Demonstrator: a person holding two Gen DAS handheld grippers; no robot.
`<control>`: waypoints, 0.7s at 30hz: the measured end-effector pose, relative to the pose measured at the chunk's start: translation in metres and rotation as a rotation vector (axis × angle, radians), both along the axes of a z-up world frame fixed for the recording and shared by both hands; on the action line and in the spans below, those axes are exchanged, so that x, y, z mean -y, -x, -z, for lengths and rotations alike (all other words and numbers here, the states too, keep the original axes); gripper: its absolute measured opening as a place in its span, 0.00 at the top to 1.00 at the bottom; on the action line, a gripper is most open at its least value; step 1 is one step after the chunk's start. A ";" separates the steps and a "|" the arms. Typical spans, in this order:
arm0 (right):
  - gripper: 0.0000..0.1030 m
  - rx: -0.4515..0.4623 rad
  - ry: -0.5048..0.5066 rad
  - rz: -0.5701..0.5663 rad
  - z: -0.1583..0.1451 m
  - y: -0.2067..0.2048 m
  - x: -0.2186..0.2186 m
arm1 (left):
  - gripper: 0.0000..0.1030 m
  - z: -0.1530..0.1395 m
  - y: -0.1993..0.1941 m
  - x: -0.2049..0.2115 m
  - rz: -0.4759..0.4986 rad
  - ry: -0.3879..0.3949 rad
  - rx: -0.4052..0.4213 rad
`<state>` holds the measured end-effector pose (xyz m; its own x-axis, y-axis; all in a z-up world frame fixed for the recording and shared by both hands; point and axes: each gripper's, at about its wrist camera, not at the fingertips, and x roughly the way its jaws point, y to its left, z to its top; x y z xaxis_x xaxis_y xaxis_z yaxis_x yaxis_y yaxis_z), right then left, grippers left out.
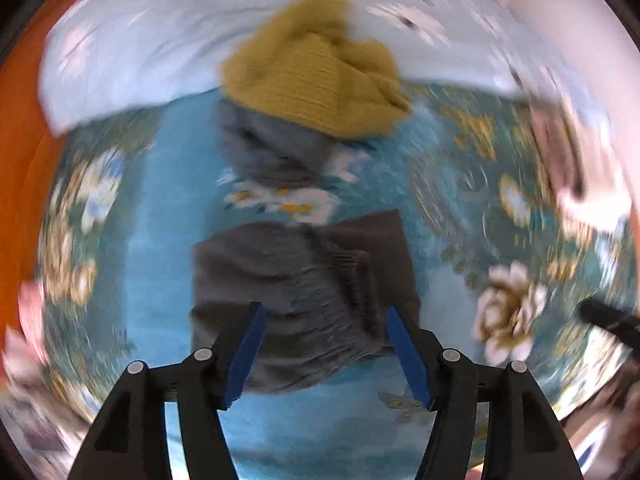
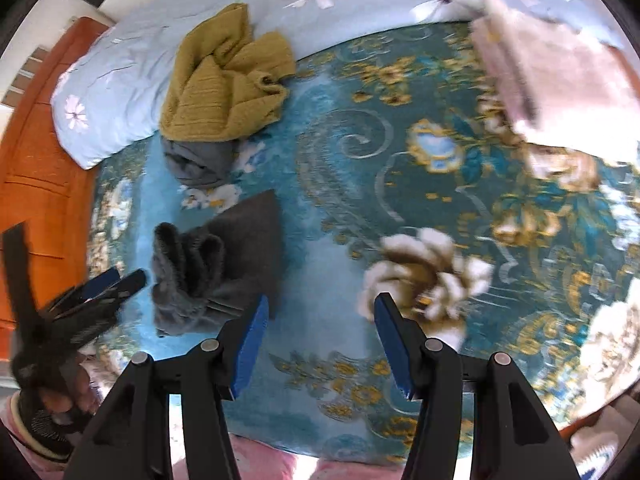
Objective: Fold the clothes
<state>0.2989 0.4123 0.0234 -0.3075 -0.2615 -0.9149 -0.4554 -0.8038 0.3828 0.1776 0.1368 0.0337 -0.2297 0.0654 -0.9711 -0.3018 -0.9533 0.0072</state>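
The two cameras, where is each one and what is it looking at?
Left wrist: sits on the left claw, looking down at the dark cloth on the blanket; only its open fingers show.
Right wrist: sits on the right claw, over bare blanket; its open fingers, the left claw and a hand show.
Shared: dark cloth, yellow cloth, pillow.

Spread over the bed, a blanket [image 2: 400, 168]. At the far end, a pillow [image 2: 116, 92], lying on the blanket's edge. On the pillow's near edge, a sweater [image 2: 224, 80], resting partly on a bundle of cloth [image 2: 200, 160]. Nearer, a folded cloth [image 2: 224, 260] flat on the blanket, with the left gripper [image 2: 116, 280] just left of it. Far right, a stack of towels [image 2: 556, 80].
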 end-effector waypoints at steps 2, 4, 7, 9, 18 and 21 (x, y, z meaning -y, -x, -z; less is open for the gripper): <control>0.45 -0.014 0.082 -0.024 0.014 0.011 0.007 | 0.31 -0.010 0.002 0.041 -0.137 -0.017 0.004; 0.45 -0.021 0.154 -0.069 0.028 0.026 0.023 | 0.31 -0.020 0.004 0.083 -0.273 -0.033 0.008; 0.45 -0.040 0.245 -0.172 0.042 0.054 0.057 | 0.31 -0.029 0.002 0.137 -0.471 -0.084 0.035; 0.45 -0.055 0.302 -0.244 0.049 0.073 0.080 | 0.31 -0.029 0.001 0.144 -0.508 -0.107 0.050; 0.36 0.026 0.410 -0.333 0.104 0.145 0.128 | 0.31 -0.023 -0.003 0.156 -0.606 -0.186 0.123; 0.36 0.060 0.411 -0.318 0.119 0.157 0.131 | 0.31 -0.012 -0.006 0.158 -0.616 -0.164 0.156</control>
